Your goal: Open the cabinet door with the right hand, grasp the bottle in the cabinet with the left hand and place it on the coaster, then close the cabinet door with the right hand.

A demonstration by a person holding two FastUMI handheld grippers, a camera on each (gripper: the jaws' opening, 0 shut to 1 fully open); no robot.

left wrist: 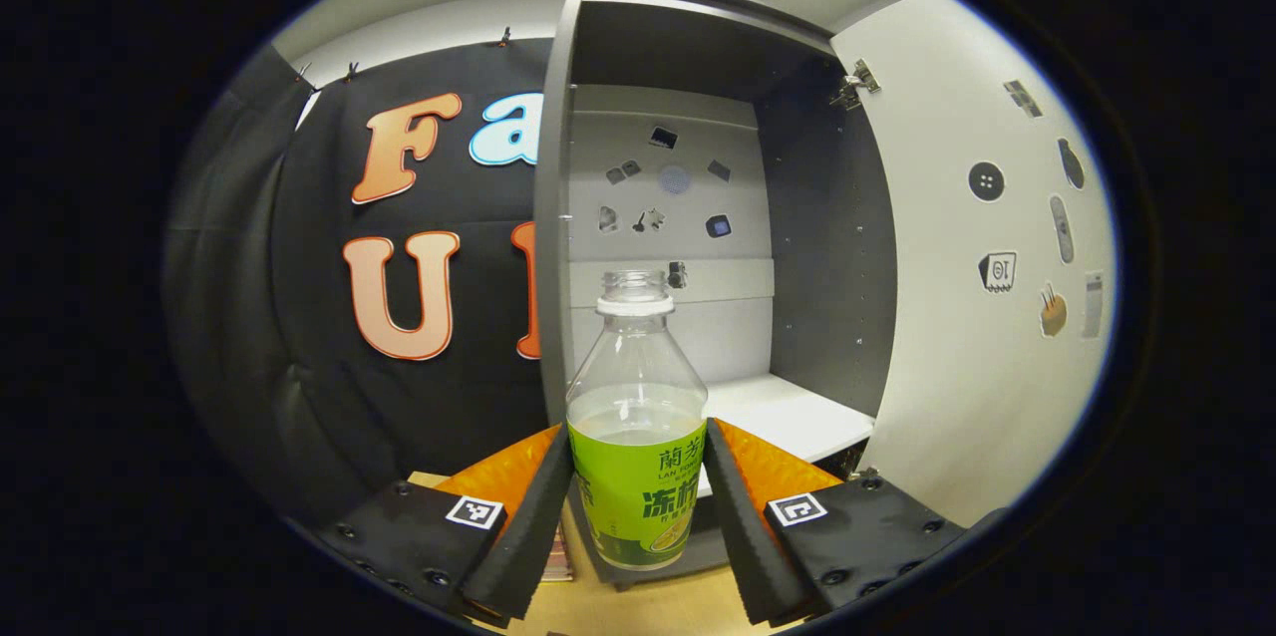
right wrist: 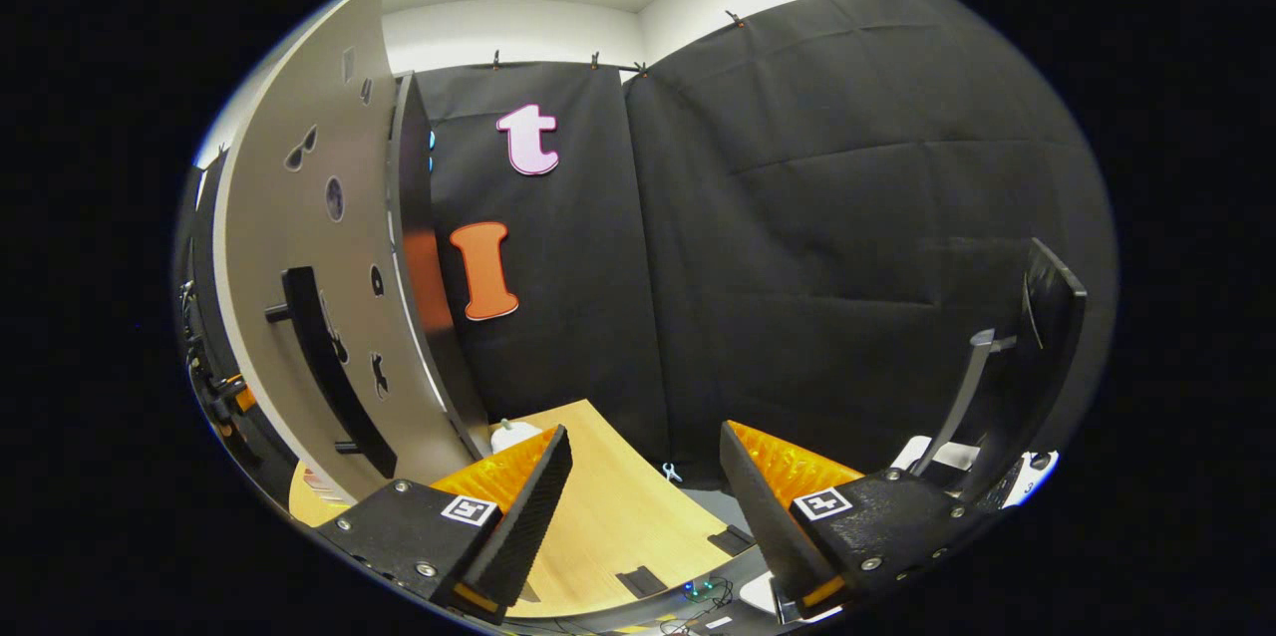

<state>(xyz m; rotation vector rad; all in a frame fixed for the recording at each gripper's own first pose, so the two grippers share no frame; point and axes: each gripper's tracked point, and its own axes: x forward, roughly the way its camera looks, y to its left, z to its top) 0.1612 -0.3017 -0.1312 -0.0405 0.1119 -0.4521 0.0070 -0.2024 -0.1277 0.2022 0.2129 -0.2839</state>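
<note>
Bottle (left wrist: 638, 437) — clamped in left gripper (left wrist: 638, 506).

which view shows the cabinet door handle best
The right gripper view: the dark bar handle sits on the outer face of the open cabinet door, seen along its length. The left gripper view shows that door's inner face, with a hinge at the top, so the handle is hidden behind the panel.

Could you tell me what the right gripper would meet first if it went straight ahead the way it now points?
Probably the black cloth wall. The right gripper, jaws open and empty, points over the wooden tabletop, with the open cabinet door off to its left. Depth is unclear.
</note>
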